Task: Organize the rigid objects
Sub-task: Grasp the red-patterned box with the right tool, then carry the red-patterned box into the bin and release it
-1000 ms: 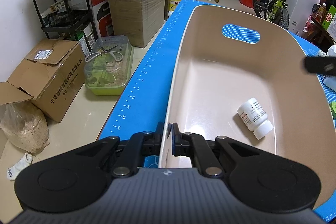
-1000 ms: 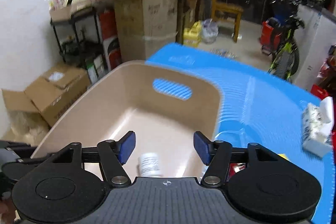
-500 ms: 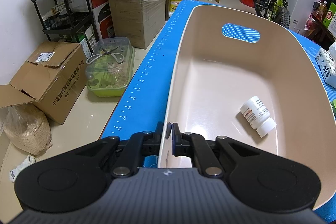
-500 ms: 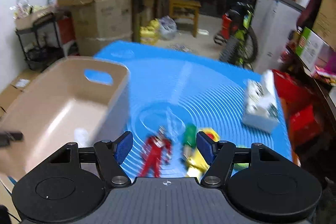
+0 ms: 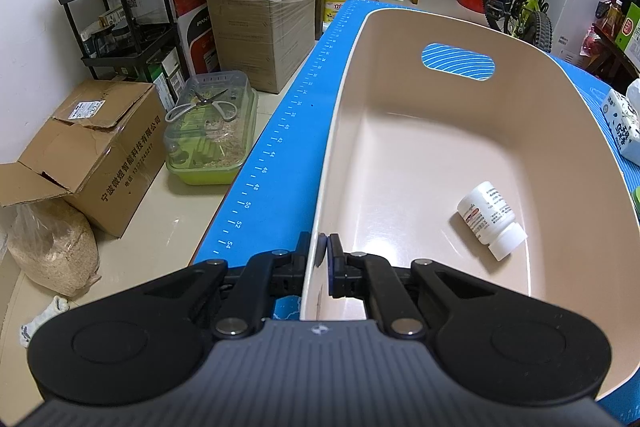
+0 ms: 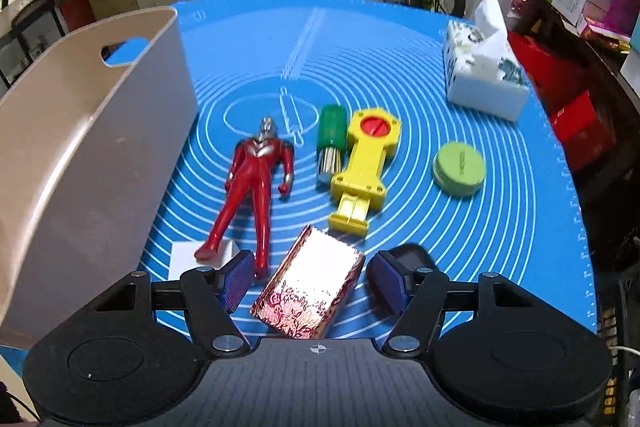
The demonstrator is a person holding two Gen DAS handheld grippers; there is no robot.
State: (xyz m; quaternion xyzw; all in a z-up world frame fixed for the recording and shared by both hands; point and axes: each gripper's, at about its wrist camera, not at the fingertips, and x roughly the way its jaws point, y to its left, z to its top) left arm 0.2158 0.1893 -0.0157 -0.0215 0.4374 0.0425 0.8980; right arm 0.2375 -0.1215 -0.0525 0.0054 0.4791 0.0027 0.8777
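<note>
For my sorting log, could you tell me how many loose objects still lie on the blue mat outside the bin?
6: red figure, green-handled tool, yellow toy, green round tin, shiny patterned box, tissue box. Others may be hidden.

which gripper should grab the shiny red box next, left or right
Right. The right gripper is open with its fingers either side of the shiny red box on the mat. The left gripper is shut on the beige bin rim, steadying it.

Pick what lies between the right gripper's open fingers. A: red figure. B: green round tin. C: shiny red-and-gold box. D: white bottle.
C: the shiny box sits between the right gripper's spread fingers, ungripped; the red figure lies to its left.
</note>
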